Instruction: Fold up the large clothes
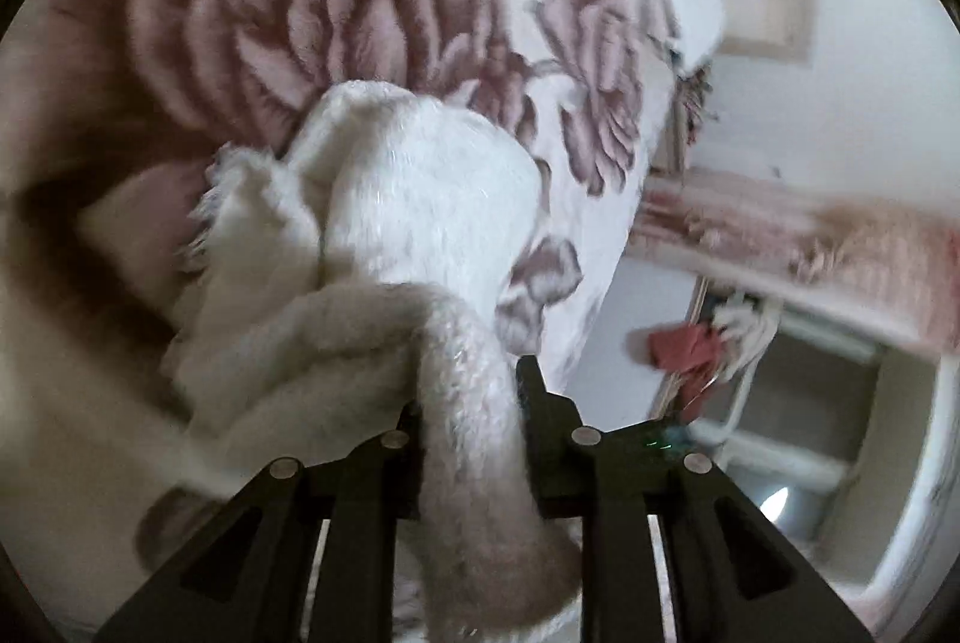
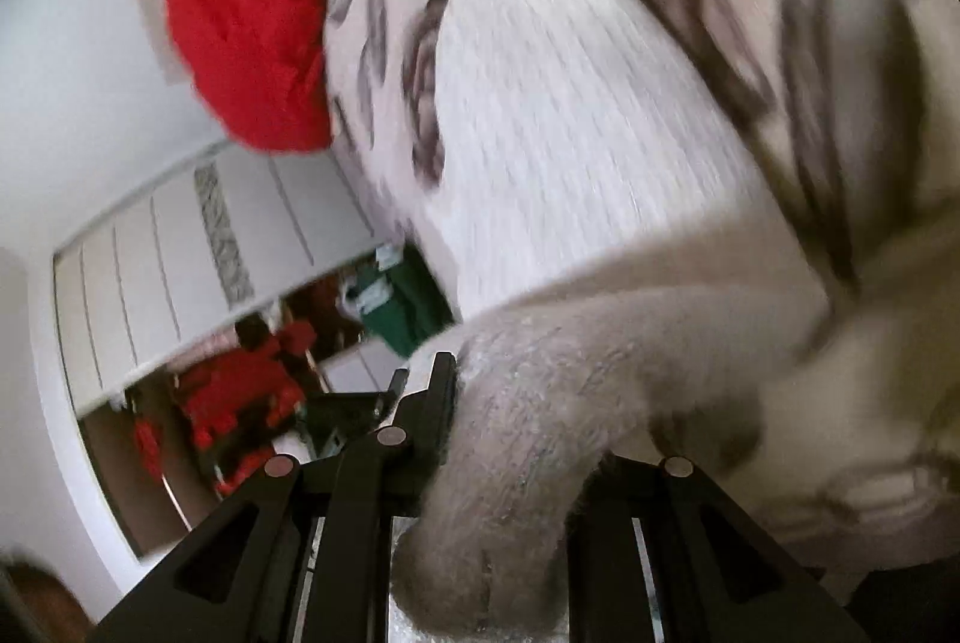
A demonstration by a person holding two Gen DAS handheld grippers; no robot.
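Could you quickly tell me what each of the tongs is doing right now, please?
Left tongs: closed on a bunched fold of the white fluffy garment.
Right tongs: closed on another fold of the same garment.

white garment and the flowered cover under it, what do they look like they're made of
White garment: looks like a fuzzy knit or plush, matte, with loose fibres along its edges; the right wrist view shows fine ribbing. Flowered cover: seems a soft, velvety plush blanket, its printed roses slightly blurred by a short nap. Motion blur leaves both uncertain.
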